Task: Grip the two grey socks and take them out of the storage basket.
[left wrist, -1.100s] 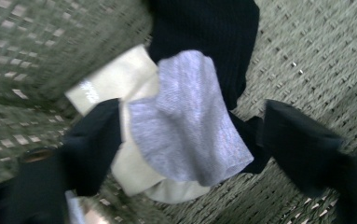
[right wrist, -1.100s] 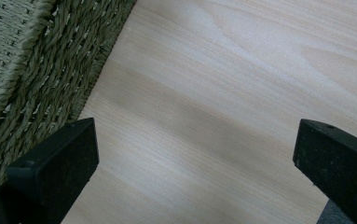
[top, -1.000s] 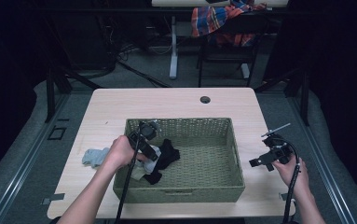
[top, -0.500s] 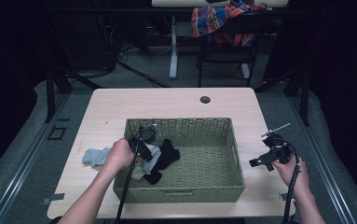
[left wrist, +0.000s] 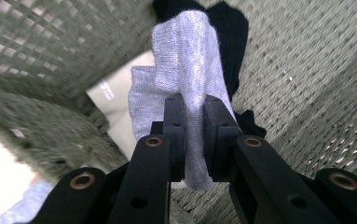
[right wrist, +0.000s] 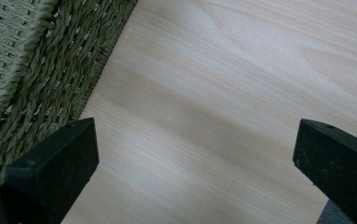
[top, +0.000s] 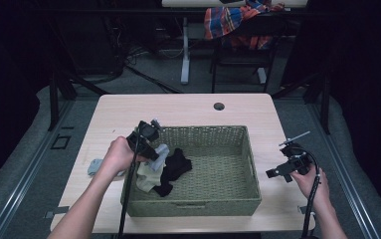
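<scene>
My left gripper [top: 150,144] hangs over the left end of the woven basket [top: 213,206]. Its jaws have just closed, and they are now shut on a light grey sock [top: 161,151] that dangles above the pile. In the left gripper view the two pads pinch a fold of the grey sock [left wrist: 185,56] at the left gripper [left wrist: 194,105]. Below it lie a black sock [top: 175,169] and a cream sock [top: 148,178]. My right gripper [top: 280,172] is held open over the bare table right of the basket, with nothing between its jaws at the right gripper [right wrist: 195,154].
Another grey sock [top: 95,167] lies on the wooden table [top: 188,112] left of the basket, by the left hand. A round cable hole [top: 219,106] sits near the far edge. The right half of the basket floor [top: 218,169] holds nothing.
The left gripper was down among the socks and has risen with the grey sock hanging from it. The right gripper has stayed where it was.
</scene>
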Available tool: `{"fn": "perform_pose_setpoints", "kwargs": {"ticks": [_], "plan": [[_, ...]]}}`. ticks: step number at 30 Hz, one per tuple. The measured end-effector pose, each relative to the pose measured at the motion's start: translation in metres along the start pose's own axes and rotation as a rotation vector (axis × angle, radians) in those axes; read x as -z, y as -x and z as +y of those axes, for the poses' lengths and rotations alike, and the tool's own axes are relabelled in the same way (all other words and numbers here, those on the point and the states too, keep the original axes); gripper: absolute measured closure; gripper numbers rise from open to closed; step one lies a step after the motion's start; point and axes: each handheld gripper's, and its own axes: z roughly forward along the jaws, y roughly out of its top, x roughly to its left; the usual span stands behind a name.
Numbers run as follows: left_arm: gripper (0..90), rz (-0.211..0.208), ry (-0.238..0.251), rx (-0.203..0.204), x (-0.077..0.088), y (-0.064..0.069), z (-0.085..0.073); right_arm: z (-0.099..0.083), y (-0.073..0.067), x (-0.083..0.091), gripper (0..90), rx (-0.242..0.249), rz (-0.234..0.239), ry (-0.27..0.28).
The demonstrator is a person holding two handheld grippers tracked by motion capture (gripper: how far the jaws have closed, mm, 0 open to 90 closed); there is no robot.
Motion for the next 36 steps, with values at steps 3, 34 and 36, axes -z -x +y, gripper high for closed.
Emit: {"fn": "perform_pose_setpoints", "kwargs": {"ticks": [3,34,36], "plan": [[81.1,0.005,0.010,-0.003,0.010,-0.002,0.003,0.000,0.000,0.000,0.0,0.005,-0.016,-0.003],[81.2,0.096,0.098,0.101,0.086,-0.051,-0.026,0.000,0.000,0.001,0.0,0.005,-0.016,-0.007],[81.2,0.104,0.106,0.124,0.087,-0.056,-0.032,0.000,0.000,0.000,0.0,-0.003,-0.011,-0.001]]}}
